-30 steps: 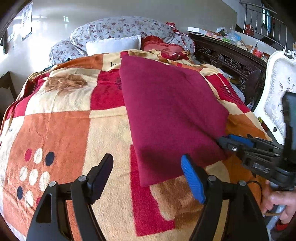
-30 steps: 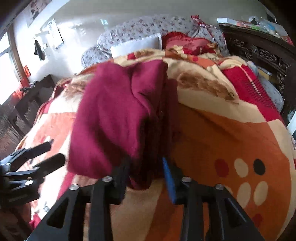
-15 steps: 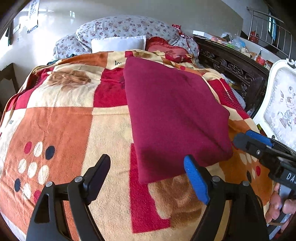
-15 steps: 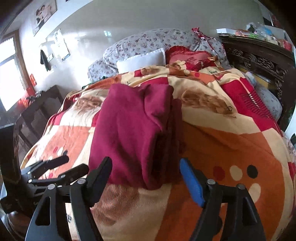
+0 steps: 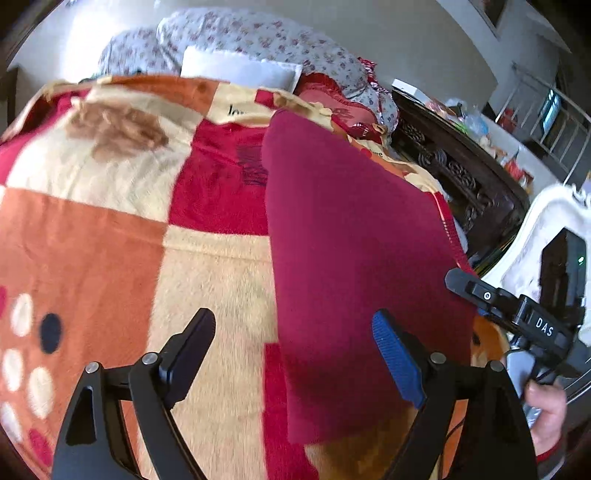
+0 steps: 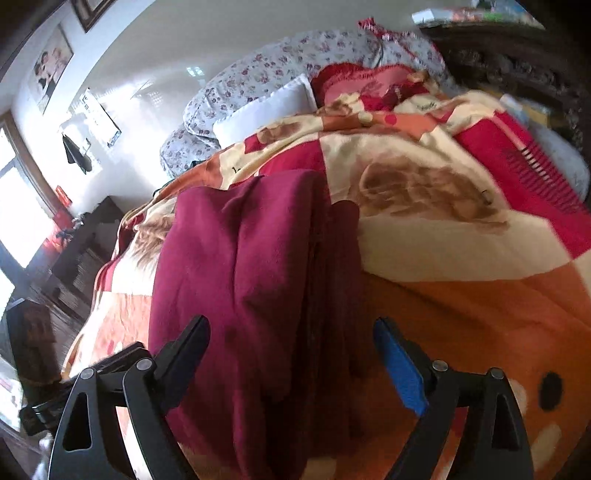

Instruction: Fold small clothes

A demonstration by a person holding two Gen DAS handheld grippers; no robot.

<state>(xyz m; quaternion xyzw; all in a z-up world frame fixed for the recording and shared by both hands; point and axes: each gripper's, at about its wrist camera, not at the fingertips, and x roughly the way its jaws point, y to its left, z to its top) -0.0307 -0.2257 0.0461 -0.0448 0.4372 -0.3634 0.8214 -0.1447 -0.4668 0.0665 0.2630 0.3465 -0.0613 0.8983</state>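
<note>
A maroon garment (image 5: 354,266) lies folded into a long flat panel on a patchwork blanket (image 5: 207,280) of orange, cream and red that covers a bed. The left gripper (image 5: 295,350) hangs over the panel's near end with its jaws spread wide and holding nothing: the blue-padded finger (image 5: 397,363) stands over the cloth, while the black finger (image 5: 188,350) stands over bare blanket beside the garment's left edge. The right gripper (image 5: 506,306) sits at the panel's right edge, a hand (image 5: 546,410) on its grip (whether its tip touches the cloth cannot be told from there). From its own camera the right gripper (image 6: 291,354) is likewise spread apart and empty, the garment's stacked, folded layers (image 6: 258,295) running up between its fingers. At the head of the bed rest a white pillow (image 5: 240,70) and floral pillows (image 5: 258,33), and a dark carved headboard (image 5: 454,170) runs along the far right side.
</note>
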